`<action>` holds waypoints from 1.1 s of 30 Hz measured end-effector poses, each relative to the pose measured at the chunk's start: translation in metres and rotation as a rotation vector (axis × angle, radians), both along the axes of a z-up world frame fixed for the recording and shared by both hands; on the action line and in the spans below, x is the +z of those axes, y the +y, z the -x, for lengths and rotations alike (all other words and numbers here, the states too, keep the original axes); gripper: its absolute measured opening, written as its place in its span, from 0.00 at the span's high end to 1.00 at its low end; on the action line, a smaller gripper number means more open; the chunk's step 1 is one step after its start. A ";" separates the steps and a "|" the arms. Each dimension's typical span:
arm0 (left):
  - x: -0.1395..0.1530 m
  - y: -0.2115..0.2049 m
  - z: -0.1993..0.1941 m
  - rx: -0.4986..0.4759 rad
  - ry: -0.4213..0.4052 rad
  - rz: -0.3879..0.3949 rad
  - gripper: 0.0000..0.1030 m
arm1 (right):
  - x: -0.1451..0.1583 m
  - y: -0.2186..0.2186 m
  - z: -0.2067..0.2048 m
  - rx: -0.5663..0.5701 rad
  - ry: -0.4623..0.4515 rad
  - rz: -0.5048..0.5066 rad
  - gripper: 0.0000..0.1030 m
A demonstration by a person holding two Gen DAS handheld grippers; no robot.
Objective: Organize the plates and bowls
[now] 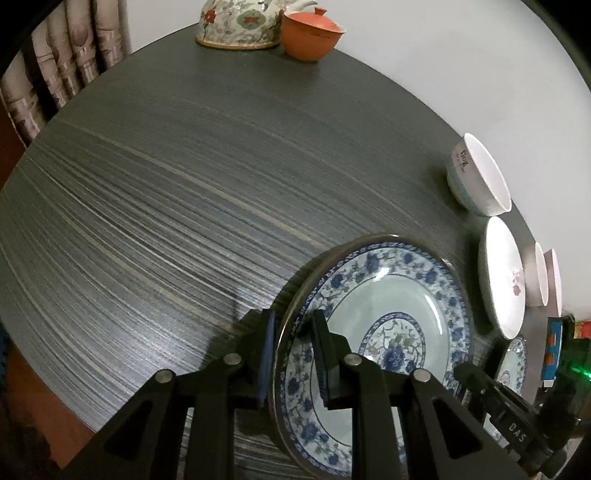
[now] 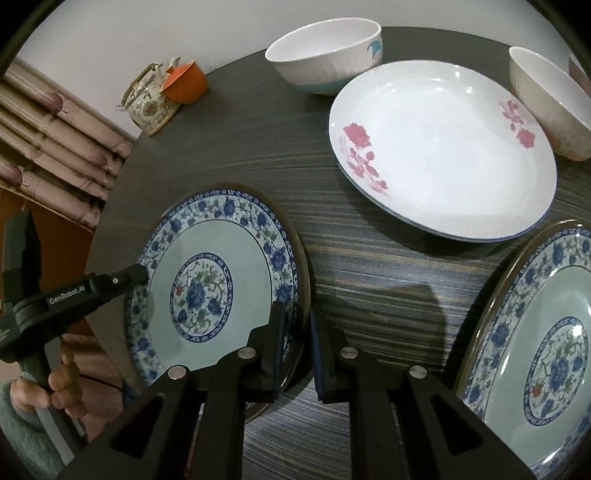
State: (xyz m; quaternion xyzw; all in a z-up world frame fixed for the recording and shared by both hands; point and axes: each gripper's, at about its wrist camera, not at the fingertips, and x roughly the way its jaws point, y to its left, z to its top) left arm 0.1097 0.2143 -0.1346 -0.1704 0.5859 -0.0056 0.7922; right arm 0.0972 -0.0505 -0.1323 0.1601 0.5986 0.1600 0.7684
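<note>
Both grippers are on the blue-patterned plate (image 2: 218,273) at the near left of the dark worktop (image 2: 369,273). The left gripper (image 1: 291,354) pinches its rim between closed fingers; the right gripper (image 2: 297,347) straddles the opposite rim, narrowly parted. A rose plate (image 2: 443,147) sits far right, with white bowls (image 2: 325,55) beyond it.

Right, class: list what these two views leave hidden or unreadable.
Second blue plate: right wrist view, cut by the frame edge.
Print on bowl: left wrist view, too small.
Teapot top: left wrist view, cropped by upper edge.
Right tool's grip on held plate: own fingers hide the contact.
</note>
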 end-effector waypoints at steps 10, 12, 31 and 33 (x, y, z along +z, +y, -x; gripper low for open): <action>0.006 -0.007 0.000 0.003 -0.046 -0.067 0.79 | 0.000 0.000 -0.002 -0.007 0.008 0.001 0.74; 0.011 -0.009 0.000 0.000 -0.070 -0.110 0.79 | 0.002 -0.003 0.000 -0.013 0.002 0.006 0.71; 0.109 -0.105 0.032 -0.138 -0.310 -0.230 0.79 | 0.061 -0.051 0.019 -0.092 -0.147 -0.007 0.69; 0.117 -0.122 0.037 -0.171 -0.323 -0.219 0.79 | 0.075 -0.060 0.024 -0.096 -0.186 0.003 0.69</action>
